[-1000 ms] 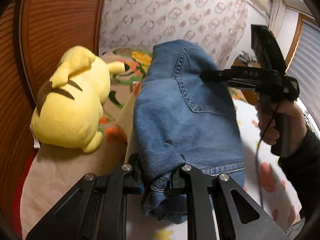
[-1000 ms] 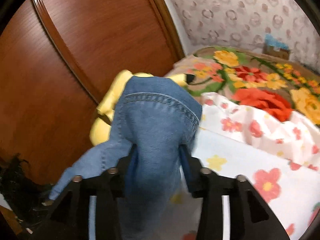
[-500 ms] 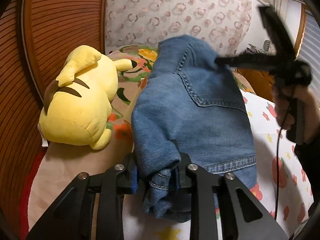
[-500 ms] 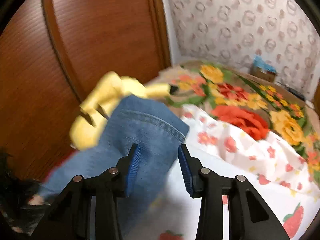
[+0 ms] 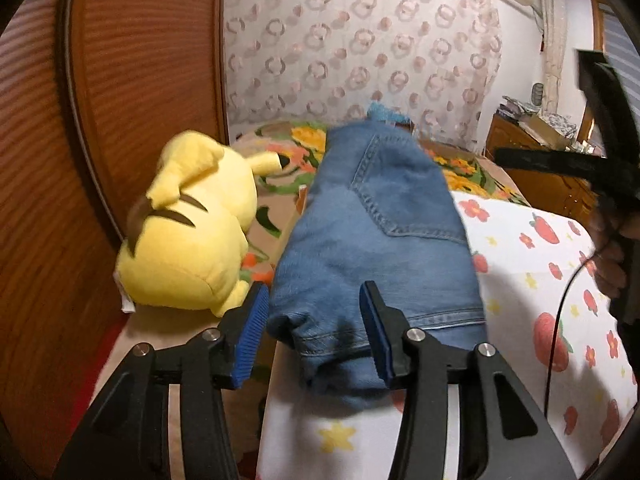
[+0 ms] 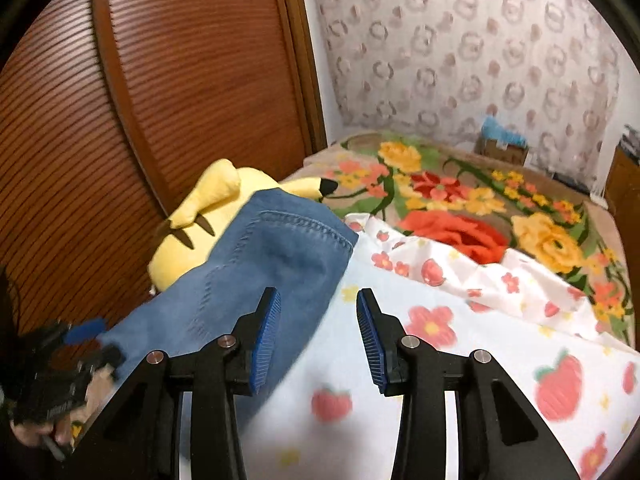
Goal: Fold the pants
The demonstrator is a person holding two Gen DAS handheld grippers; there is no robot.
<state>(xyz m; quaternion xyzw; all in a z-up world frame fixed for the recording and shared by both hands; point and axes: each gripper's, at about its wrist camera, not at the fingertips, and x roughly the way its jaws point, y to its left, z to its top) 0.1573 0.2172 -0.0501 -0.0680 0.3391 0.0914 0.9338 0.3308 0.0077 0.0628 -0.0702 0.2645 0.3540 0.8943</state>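
Note:
The blue jeans (image 5: 372,240) lie folded on the bed with a back pocket facing up; they appear as jeans (image 6: 272,264) in the right wrist view too. My left gripper (image 5: 314,332) hovers at their near hem with its jaws opening. The hem sits between the blue pads, which do not press on it. My right gripper (image 6: 318,340) is open beside the jeans' right edge, mostly over the sheet. A hand holds the right gripper (image 5: 508,157) at the right of the left wrist view. The left gripper (image 6: 86,330) shows blurred at the lower left.
A yellow plush toy (image 5: 188,232) lies right against the jeans' left side, by a brown slatted wardrobe door (image 6: 180,80). A white strawberry-print sheet (image 6: 460,344) covers the near bed, and a floral blanket (image 6: 460,200) lies behind it. A wooden cabinet (image 5: 532,152) stands at the far right.
My left gripper has let go of the bunched hem and drawn back and up. My right gripper has released the denim and swung right, off the jeans.

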